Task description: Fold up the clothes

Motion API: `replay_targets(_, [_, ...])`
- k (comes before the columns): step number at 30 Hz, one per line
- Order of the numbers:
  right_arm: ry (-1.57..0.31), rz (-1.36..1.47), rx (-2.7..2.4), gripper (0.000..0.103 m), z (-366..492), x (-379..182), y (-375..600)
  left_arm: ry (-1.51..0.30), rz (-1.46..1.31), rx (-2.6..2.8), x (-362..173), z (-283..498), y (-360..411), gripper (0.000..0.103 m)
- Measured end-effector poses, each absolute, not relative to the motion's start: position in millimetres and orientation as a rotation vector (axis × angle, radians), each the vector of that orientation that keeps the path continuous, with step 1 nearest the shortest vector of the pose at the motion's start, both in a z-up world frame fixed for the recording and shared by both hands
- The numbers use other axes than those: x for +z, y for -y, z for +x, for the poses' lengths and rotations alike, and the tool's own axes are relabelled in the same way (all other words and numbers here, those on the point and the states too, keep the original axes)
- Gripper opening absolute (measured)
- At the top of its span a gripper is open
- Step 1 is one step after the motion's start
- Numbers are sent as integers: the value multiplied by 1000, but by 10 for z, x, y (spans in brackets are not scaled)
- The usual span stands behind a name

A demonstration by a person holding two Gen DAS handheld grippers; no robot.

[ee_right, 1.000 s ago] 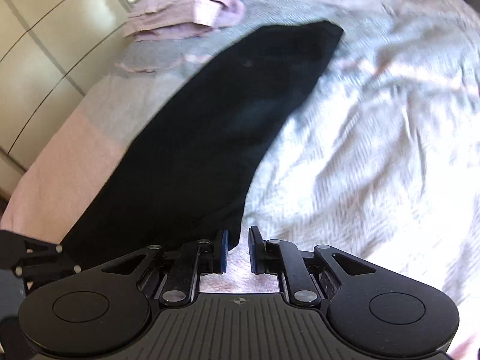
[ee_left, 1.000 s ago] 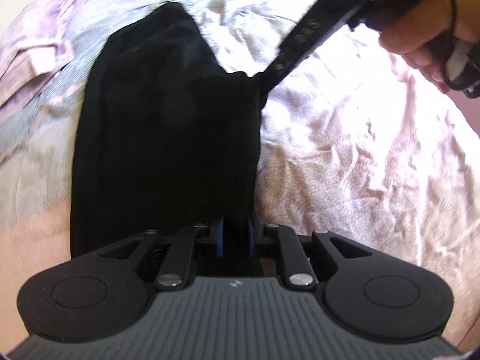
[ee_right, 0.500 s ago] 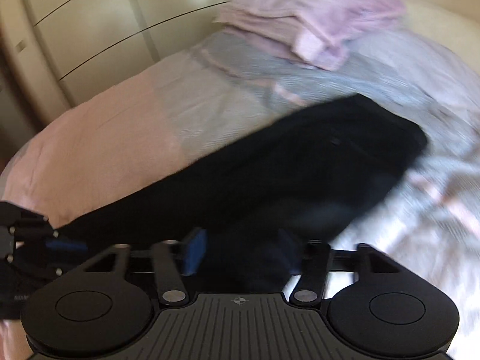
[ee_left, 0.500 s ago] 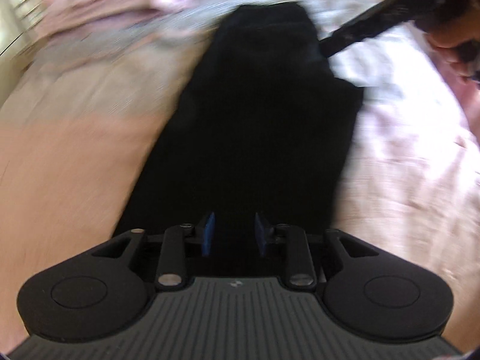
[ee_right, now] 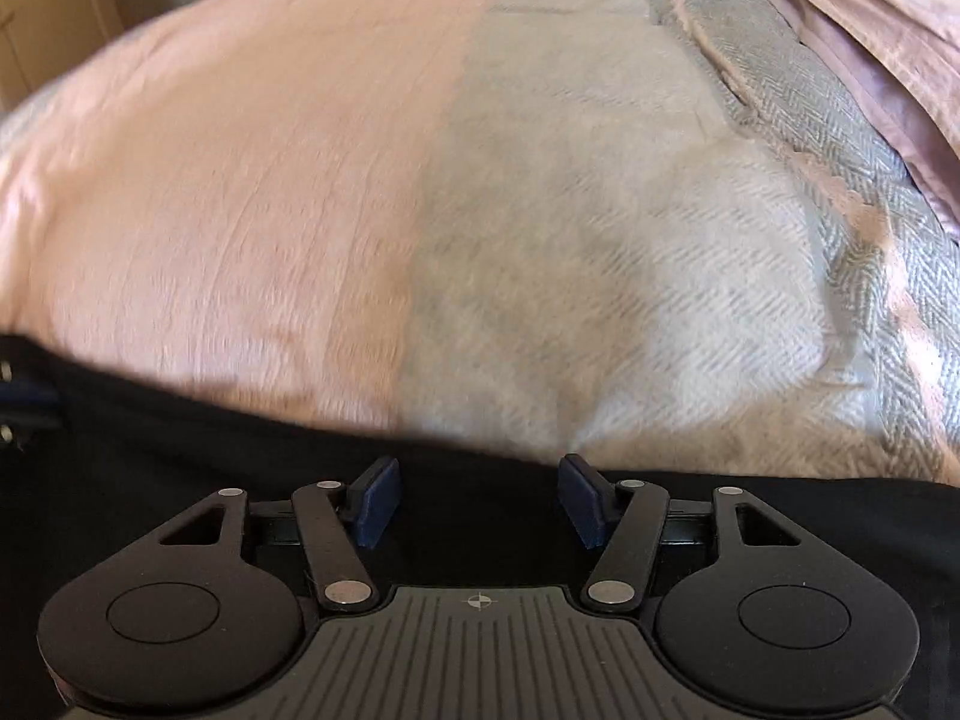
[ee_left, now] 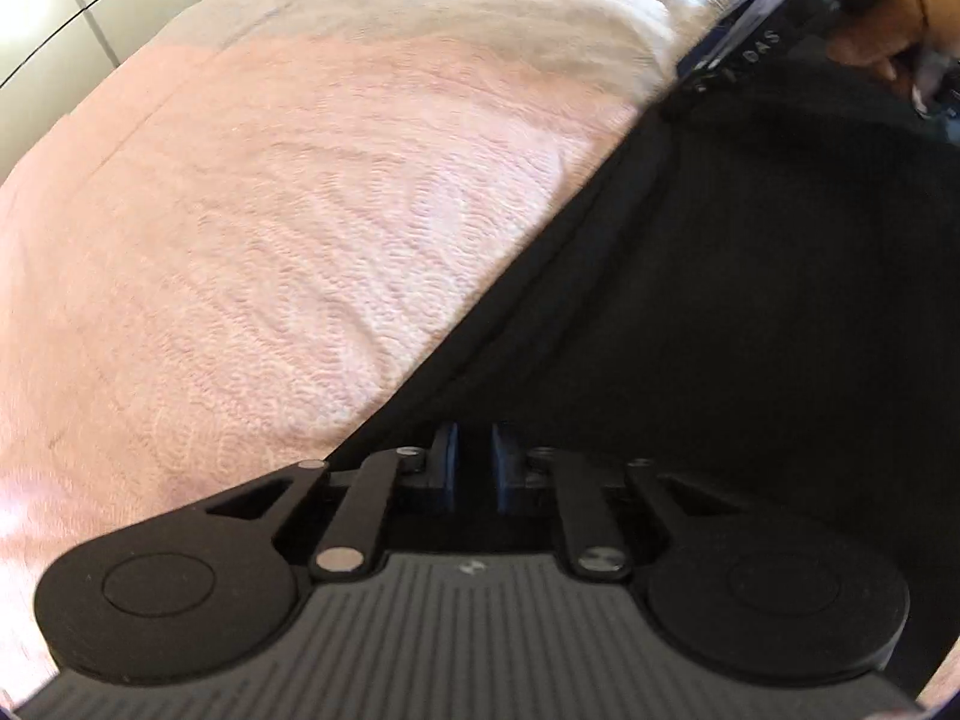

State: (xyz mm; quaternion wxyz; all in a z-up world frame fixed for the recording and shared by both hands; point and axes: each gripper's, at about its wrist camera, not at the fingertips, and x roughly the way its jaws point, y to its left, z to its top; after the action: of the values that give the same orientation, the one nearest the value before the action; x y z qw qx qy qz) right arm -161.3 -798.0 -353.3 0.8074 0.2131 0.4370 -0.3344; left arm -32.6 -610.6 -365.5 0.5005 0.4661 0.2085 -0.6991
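Observation:
A black garment (ee_left: pixel 750 312) lies on the bed and fills the right half of the left wrist view. My left gripper (ee_left: pixel 474 461) is shut on its edge, with dark cloth pinched between the blue pads. In the right wrist view the garment (ee_right: pixel 780 516) runs as a band along the bottom. My right gripper (ee_right: pixel 480 501) stands wide open just over that edge, nothing clamped. The right gripper (ee_left: pixel 750 42) also shows in the left wrist view at the top right, held by a hand (ee_left: pixel 870 48) at the garment's far corner. A sliver of the left gripper (ee_right: pixel 12 402) shows at the far left.
The bedspread is pink (ee_right: pixel 210 180) on the left and grey herringbone (ee_right: pixel 660 210) on the right. Folded lilac clothes (ee_right: pixel 870 18) lie at the far right corner. Cream wardrobe doors (ee_left: pixel 54 6) stand beyond the bed.
Both grippers swung low over the bed along the garment's long edge. The left loosened half a second ago and is pinched again. The right went from nearly shut to wide open.

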Motion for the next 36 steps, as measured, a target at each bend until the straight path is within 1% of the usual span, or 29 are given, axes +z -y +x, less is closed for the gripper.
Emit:
replay_targets(3, [-908,458,-749,60,-1673,-3314,7802,-481,1127,-1669,-3525,-231,5964,19])
replay_targets(7, [-845,444,-794,60,-1928,-3042,7124,-538,1125,-1586,-3423,118,5632,20])
replay_targets(10, [-899,460,-859,60,-2104,-3094,6775,-592,1172,-1484,-3454,495,5314,21])
replay_targets(14, [-973,481,-947,61,-2338,-3170,6314,-629,1197,-1328,-3353,1020,4714,22])
replay_targets(17, [-958,419,-949,61,-2110,-2960,5975,-650,1208,-1209,-3263,1413,4252,22])
replay_targets(19, [-940,365,-865,61,-1777,-2832,5696,-670,1184,-1156,-3164,1624,3916,23])
replay_targets(22, [-919,299,-640,61,-1052,-2732,5199,-691,1139,-1105,-3018,1853,3433,27])
replay_targets(29, [-862,93,-128,61,925,-2801,3812,-709,1024,-1056,-2766,2231,2548,31])
replay_targets(32, [-840,-78,11,61,1660,-2903,3234,-727,980,-1051,-2796,2266,2361,31])
replay_targets(36, [-866,-286,105,61,2428,-3228,2739,-747,913,-1041,-2893,2382,2048,31])
